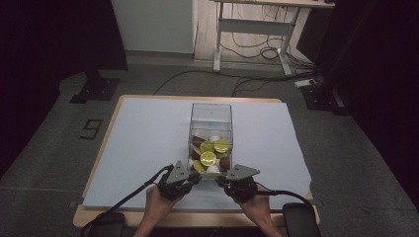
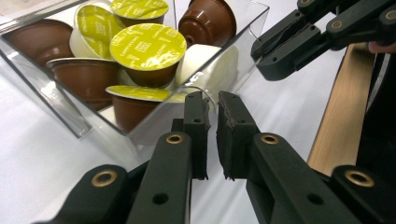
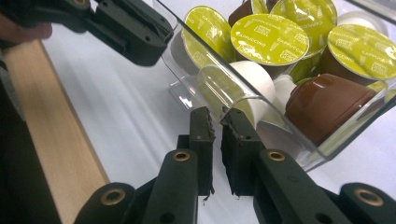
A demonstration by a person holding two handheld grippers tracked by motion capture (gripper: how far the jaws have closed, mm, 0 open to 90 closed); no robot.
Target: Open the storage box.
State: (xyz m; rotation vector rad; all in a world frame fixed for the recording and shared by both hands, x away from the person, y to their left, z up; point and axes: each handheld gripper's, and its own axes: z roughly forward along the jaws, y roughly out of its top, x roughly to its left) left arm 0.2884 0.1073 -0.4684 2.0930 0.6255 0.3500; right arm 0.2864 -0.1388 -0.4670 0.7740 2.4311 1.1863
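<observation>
A clear plastic box [image 1: 211,114] stands in the middle of the table, holding several coffee capsules [image 1: 208,158] with yellow-green lids, brown bodies and white bodies. My left gripper [image 1: 196,177] sits just before the box's near left corner. Its jaws [image 2: 212,100] are shut with nothing between them, the tips right at the box wall [image 2: 60,112]. My right gripper [image 1: 222,177] is at the near right corner, also shut and empty [image 3: 215,116], close to the clear wall [image 3: 327,140]. Each gripper view shows the other gripper [image 2: 303,37] [image 3: 126,28] farther off.
A pale blue sheet [image 1: 143,143] covers the wooden table, whose edge [image 1: 99,148] shows around it. The table's near wooden edge [image 3: 51,126] runs close behind the grippers. Cables trail from both grippers toward the person's forearms. A desk frame [image 1: 252,29] and floor cables lie beyond the table.
</observation>
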